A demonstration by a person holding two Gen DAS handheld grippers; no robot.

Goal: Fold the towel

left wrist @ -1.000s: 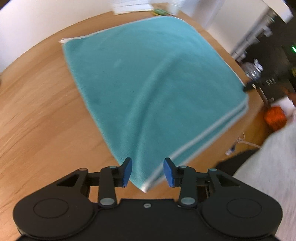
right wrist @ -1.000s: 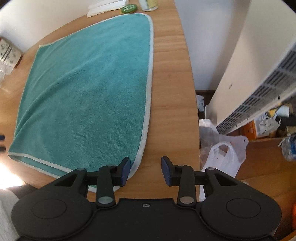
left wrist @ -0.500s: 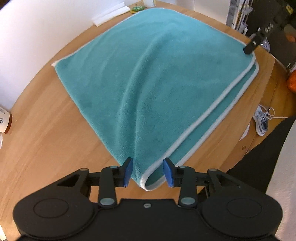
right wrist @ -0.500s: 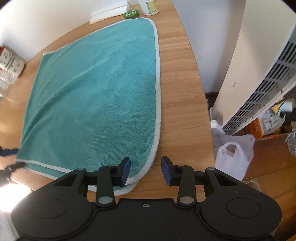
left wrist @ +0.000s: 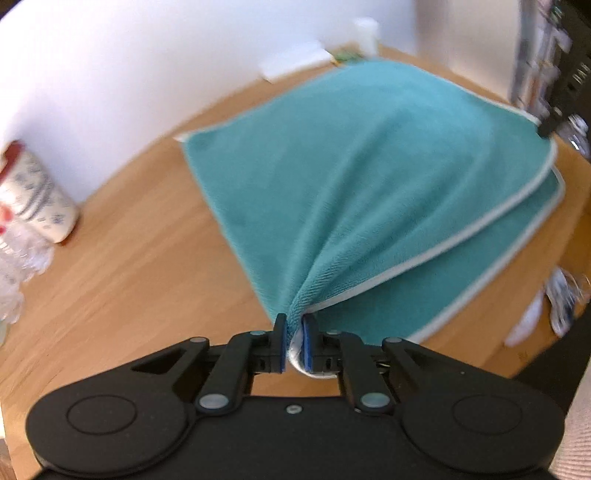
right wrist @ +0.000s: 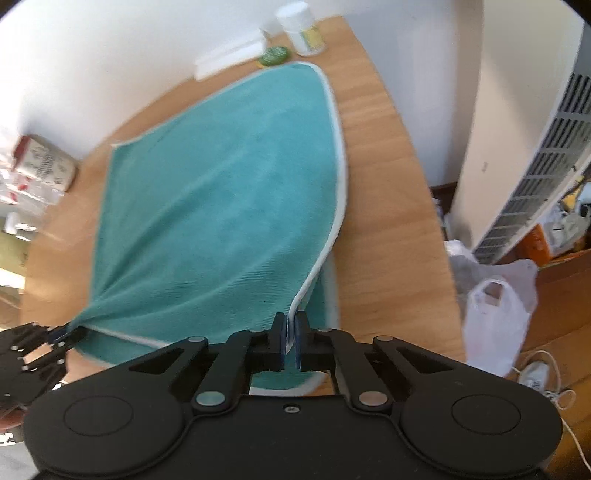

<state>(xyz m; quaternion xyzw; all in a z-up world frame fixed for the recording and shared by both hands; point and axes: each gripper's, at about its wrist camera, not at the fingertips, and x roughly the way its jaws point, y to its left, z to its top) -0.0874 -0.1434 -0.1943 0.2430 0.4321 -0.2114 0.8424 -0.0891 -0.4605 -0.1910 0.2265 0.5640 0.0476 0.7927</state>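
Observation:
A teal towel [left wrist: 369,177] with a white hem lies folded double on the round wooden table [left wrist: 129,266]. My left gripper [left wrist: 294,325] is shut on the near left corner of its top layer, and the cloth rises off the lower layer in a taut ridge. My right gripper [right wrist: 291,325] is shut on the near right corner of the towel [right wrist: 221,221], its white hem pinched between the blue pads. The left gripper [right wrist: 62,338] also shows at the left edge of the right wrist view, holding its corner. The lower layer stays flat on the table.
A patterned mug [left wrist: 40,199] and clear glassware [left wrist: 14,266] stand at the table's left. A white jar [right wrist: 301,27], a green lid [right wrist: 274,55] and a white flat box [right wrist: 229,59] sit at the far edge. A white plastic bag [right wrist: 495,317] lies on the floor to the right.
Both grippers have gone from open to shut on the towel's near corners. The top layer has lifted off the lower one and pulled taut.

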